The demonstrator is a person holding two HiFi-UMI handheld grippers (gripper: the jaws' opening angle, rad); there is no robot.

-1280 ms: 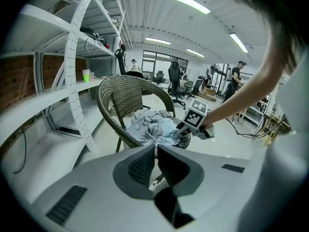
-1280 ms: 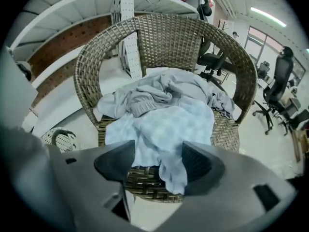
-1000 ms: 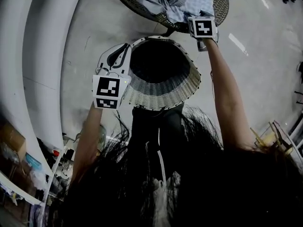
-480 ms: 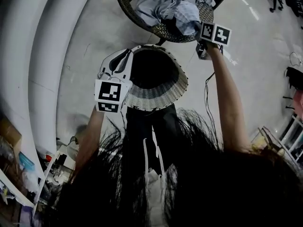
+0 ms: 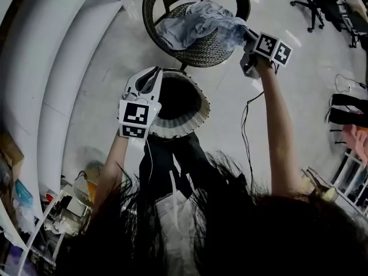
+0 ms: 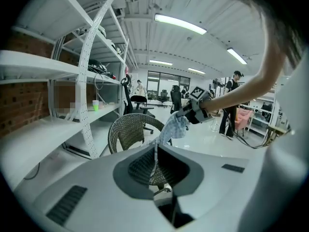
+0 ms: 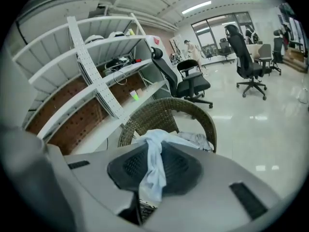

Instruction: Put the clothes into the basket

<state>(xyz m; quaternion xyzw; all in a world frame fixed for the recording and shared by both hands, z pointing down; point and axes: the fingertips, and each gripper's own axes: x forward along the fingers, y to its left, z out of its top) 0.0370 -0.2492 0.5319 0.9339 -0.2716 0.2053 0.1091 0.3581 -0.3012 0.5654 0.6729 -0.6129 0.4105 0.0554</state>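
A pile of light blue clothes (image 5: 192, 25) lies on the seat of a wicker chair (image 5: 150, 7). My right gripper (image 5: 248, 36) is at the chair's right edge. Its jaws have just been closing and now stand shut on a light blue garment (image 7: 153, 170), which stretches back to the pile. In the left gripper view that garment (image 6: 175, 128) hangs from the right gripper (image 6: 192, 112) above the chair (image 6: 126, 129). My left gripper (image 5: 150, 78) is shut on the rim of a white slatted basket (image 5: 179, 122), held in front of the chair. Only a thin white strip shows between its jaws (image 6: 155, 158).
White shelving (image 5: 57, 68) runs along the left, with small items on its shelves (image 7: 120, 62). Black office chairs (image 5: 313, 4) stand at the far right. A cable (image 5: 246, 125) trails over the pale floor. Clothes hang on a rack (image 5: 352, 140) at the right edge.
The right gripper has closed on the blue garment and pulled one end of it up and to the right off the pile. The left gripper and basket have risen with it.
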